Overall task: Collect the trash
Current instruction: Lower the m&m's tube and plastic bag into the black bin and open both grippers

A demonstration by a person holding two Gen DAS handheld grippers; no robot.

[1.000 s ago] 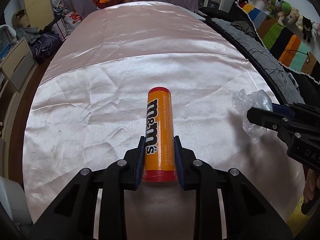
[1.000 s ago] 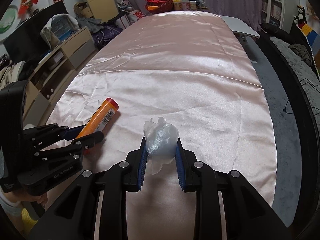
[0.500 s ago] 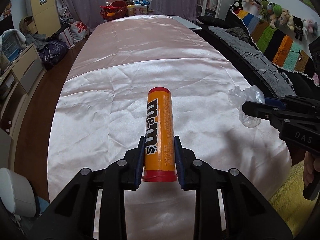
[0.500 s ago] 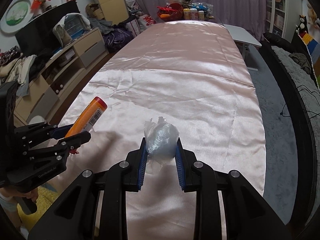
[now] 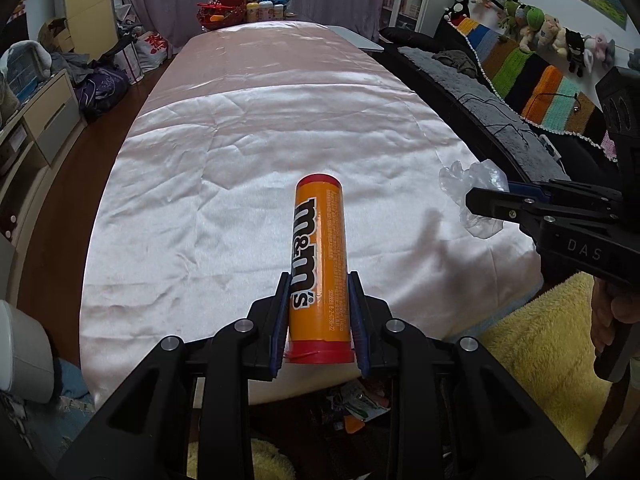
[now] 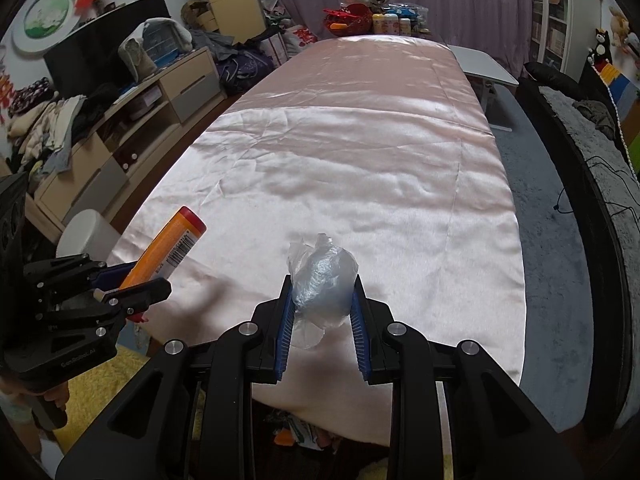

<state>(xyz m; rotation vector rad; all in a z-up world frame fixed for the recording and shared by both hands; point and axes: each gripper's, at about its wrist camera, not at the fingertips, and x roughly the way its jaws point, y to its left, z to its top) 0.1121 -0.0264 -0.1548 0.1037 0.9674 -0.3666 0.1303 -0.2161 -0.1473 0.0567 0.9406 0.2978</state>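
My left gripper (image 5: pixel 319 280) is shut on an orange m&m's tube (image 5: pixel 319 256) with red ends, held lengthwise above the near edge of the pink satin table (image 5: pixel 240 160). The tube also shows in the right wrist view (image 6: pixel 168 252), in the left gripper (image 6: pixel 132 288). My right gripper (image 6: pixel 322 284) is shut on a crumpled clear plastic wrapper (image 6: pixel 322 276). The wrapper (image 5: pixel 472 188) and right gripper (image 5: pixel 488 200) show at the right of the left wrist view. Below the table edge lies a dark opening with wrappers (image 5: pixel 360 408), also in the right wrist view (image 6: pixel 304 432).
A yellow fluffy rug (image 5: pixel 540 352) lies on the floor by the table's near edge. A white round bin (image 6: pixel 86 232) stands at the left. A red basket and bottles (image 5: pixel 240 8) stand at the table's far end. A dark sofa (image 5: pixel 500 112) runs along the right.
Both grippers have pulled back and risen from the table with their loads. The table's near edge, the rug and the trash below have come into view.
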